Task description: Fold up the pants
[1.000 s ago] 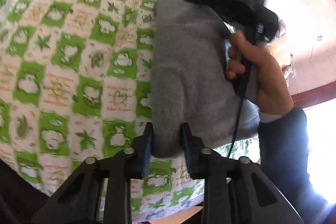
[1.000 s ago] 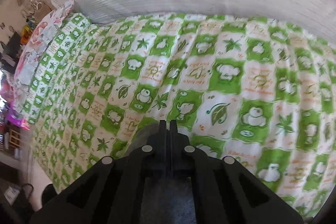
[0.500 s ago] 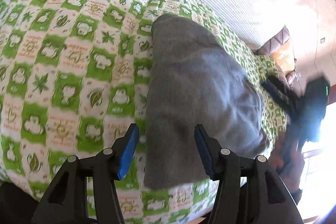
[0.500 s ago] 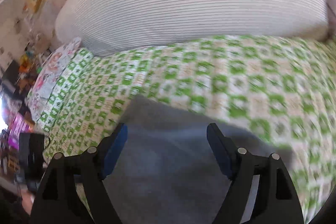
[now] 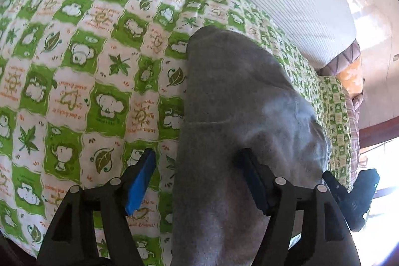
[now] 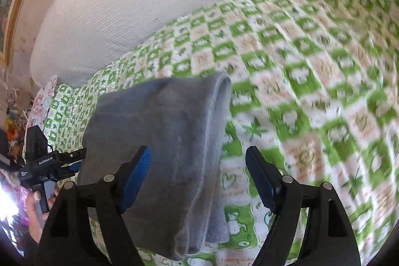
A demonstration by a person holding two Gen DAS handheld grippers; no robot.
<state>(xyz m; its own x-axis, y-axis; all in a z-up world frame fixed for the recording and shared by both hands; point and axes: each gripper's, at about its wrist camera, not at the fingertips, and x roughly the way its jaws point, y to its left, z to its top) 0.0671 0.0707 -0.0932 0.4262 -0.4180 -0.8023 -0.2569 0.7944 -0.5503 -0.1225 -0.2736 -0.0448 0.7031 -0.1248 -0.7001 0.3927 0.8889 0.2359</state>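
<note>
Both grippers have let go of the grey pants since a second ago and drawn back. On the left, the left gripper is opening its fingers, wide apart above the near end of the cloth without pressing it. Folded into a thick bundle, the pants lie on the green-checked bedspread. On the right, the right gripper hovers with fingers spread wide, empty, over the bundle's folded edge.
</note>
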